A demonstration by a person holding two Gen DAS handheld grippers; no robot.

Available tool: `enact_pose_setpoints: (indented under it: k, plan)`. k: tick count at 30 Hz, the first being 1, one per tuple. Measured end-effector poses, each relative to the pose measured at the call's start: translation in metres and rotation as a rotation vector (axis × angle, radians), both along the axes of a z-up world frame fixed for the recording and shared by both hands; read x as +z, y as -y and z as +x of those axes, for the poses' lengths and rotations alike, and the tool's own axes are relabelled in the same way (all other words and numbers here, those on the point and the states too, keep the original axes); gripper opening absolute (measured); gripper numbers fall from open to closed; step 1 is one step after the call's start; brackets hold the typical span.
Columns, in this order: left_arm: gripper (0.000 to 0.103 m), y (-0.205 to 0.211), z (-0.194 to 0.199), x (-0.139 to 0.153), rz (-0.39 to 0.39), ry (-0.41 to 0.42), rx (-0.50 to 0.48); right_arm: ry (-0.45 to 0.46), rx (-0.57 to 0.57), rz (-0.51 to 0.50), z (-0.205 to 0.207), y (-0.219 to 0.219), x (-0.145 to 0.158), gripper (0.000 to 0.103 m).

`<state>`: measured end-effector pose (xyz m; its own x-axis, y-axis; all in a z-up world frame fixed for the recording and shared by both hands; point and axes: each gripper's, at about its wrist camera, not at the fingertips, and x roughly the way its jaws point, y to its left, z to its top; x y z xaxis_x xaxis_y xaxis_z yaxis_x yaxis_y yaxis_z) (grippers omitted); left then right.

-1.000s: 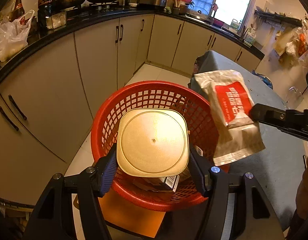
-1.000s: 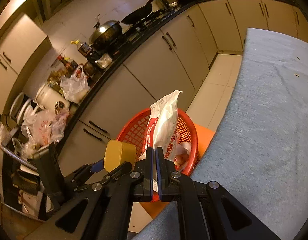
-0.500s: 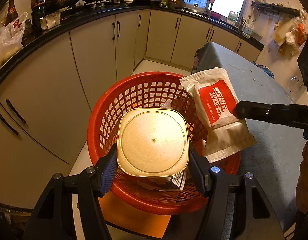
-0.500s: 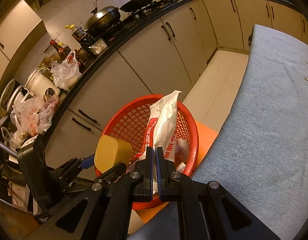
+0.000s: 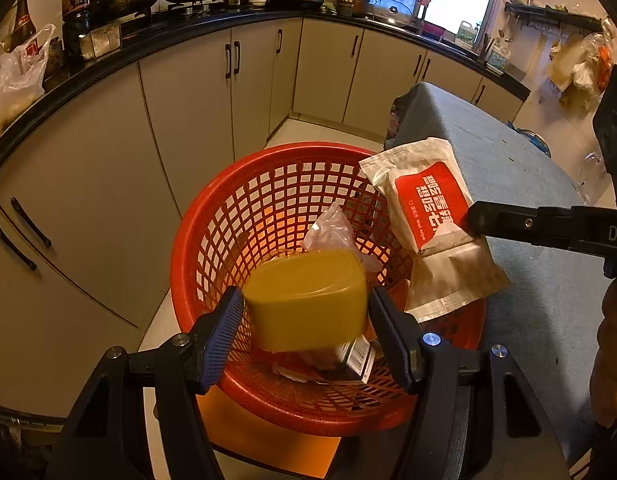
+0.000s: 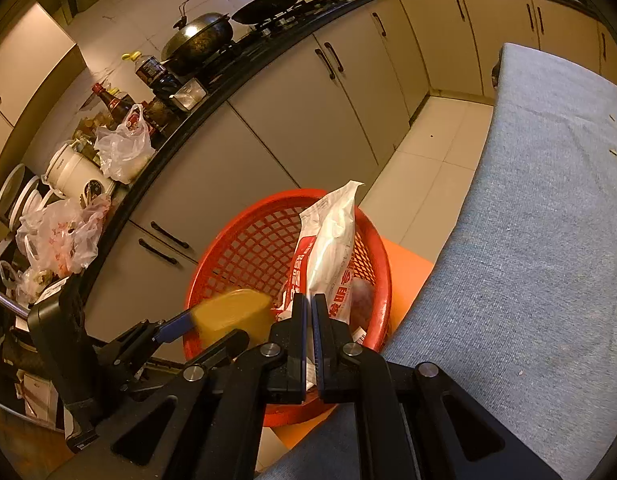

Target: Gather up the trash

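1. Kitchen setting: beige cabinet doors (image 5: 188, 120) with dark bar handles run under a black worktop crowded with pans, bottles and plastic bags; pale tiled floor.
2. Desk (image 5: 508, 168): covered in grey woven cloth, standing just beside the basket on its right.
3. Basket (image 5: 212, 248): round, red plastic lattice, seated on a flat orange surface (image 5: 260, 436). It holds a crumpled clear plastic bag (image 5: 332, 228) and a small carton with a barcode (image 5: 356, 356).
4. Container (image 5: 308, 300): yellow plastic, squarish with rounded corners, smooth. Blurred, tilted with its lid face turned up and away, over the near part of the basket.
5. Left hand-held gripper (image 5: 306, 294): black frame, ribbed blue pads, fingers set wide to either side of the container. Whether the pads press on it cannot be told; a thin gap seems to show on the right.
6. Wet-wipe pack (image 5: 424, 216): flat, oblong, soft white film with a red label and crimped end seals. Its long axis slants, far seal up and away, near seal down, over the basket's right rim.
7. Right hand-held gripper (image 6: 310, 300): clenched on the pack near its lower end. The pack stands edge-on, in line with the fingers.
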<state>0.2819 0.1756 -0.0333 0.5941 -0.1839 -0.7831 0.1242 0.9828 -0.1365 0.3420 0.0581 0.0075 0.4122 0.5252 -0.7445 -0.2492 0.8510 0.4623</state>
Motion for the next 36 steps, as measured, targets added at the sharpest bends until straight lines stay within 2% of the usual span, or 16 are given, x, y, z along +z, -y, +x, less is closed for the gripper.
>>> enact_pose_setpoints:
  k: [8, 13, 14, 16, 18, 20, 25, 26, 31, 36]
  plan:
    - [0.068, -0.001, -0.004, 0.006, -0.007, 0.016, 0.009, 0.011, -0.006, 0.027, -0.003, 0.008, 0.007, 0.007]
    - [0.068, -0.007, -0.025, 0.027, -0.003, 0.098, 0.086, 0.078, -0.016, 0.022, -0.023, 0.018, 0.03, 0.008]
    - [0.07, -0.008, -0.032, 0.032, -0.005, 0.118, 0.105, 0.095, -0.021, 0.01, -0.028, 0.021, 0.034, 0.011]
    - [0.074, -0.008, -0.05, 0.044, -0.001, 0.176, 0.146, 0.15, -0.028, -0.03, -0.044, 0.026, 0.046, 0.032]
    - [0.078, -0.005, -0.07, 0.054, 0.01, 0.231, 0.172, 0.221, -0.043, -0.095, -0.066, 0.03, 0.057, 0.042]
    - [0.081, 0.002, -0.09, 0.062, 0.044, 0.286, 0.188, 0.29, -0.046, -0.152, -0.086, 0.033, 0.067, 0.047]
    - [0.085, 0.023, -0.132, 0.072, 0.126, 0.371, 0.215, 0.415, -0.076, -0.276, -0.136, 0.045, 0.076, 0.071]
    - [0.089, 0.027, -0.136, 0.073, 0.137, 0.375, 0.22, 0.43, -0.084, -0.293, -0.143, 0.047, 0.076, 0.073]
    - [0.089, 0.042, -0.162, 0.063, 0.165, 0.372, 0.257, 0.498, -0.149, -0.389, -0.185, 0.068, 0.074, 0.083]
    - [0.089, 0.053, -0.171, 0.053, 0.193, 0.344, 0.283, 0.519, -0.184, -0.454, -0.213, 0.078, 0.063, 0.085]
